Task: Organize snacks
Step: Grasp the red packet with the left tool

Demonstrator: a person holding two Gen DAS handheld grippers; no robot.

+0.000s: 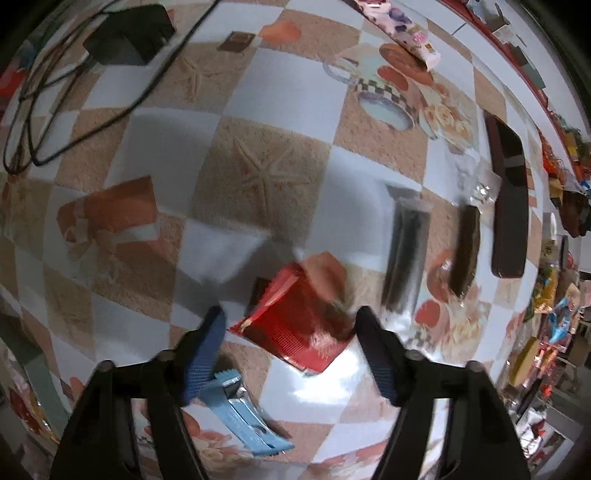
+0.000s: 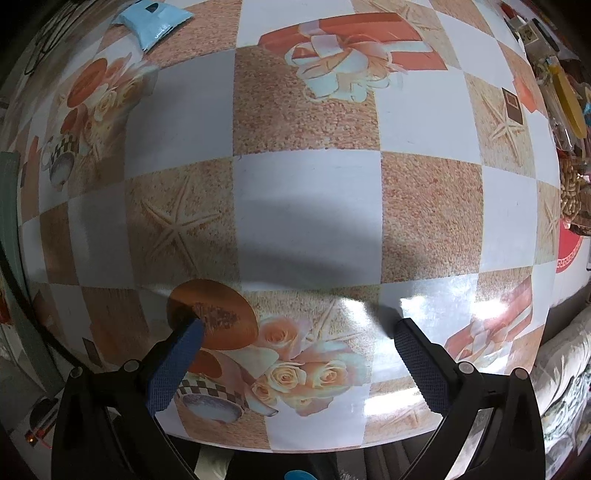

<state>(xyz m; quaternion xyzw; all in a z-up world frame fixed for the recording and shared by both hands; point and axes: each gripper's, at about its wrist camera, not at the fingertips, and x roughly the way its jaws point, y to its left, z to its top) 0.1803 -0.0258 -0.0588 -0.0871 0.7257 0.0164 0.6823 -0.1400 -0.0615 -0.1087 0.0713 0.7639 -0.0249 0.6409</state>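
Observation:
In the left wrist view my left gripper (image 1: 291, 325) is open just above a red snack packet (image 1: 295, 328) lying on the checkered tablecloth (image 1: 258, 92), between the fingers. A light blue packet (image 1: 243, 413) lies below the left finger. A silver-dark packet (image 1: 404, 254), a brown bar (image 1: 466, 251) and a long dark brown packet (image 1: 508, 199) lie side by side to the right. A pink packet (image 1: 399, 29) lies at the far edge. In the right wrist view my right gripper (image 2: 299, 332) is open and empty over the cloth; the blue packet (image 2: 153, 18) shows far top left.
A black power adapter (image 1: 129, 33) with cables (image 1: 74, 110) lies at the far left of the table. Shelves with many snack goods (image 1: 554, 295) stand beyond the right edge. The table's near edge (image 2: 295, 448) runs under the right gripper; goods (image 2: 569, 99) stand at the right.

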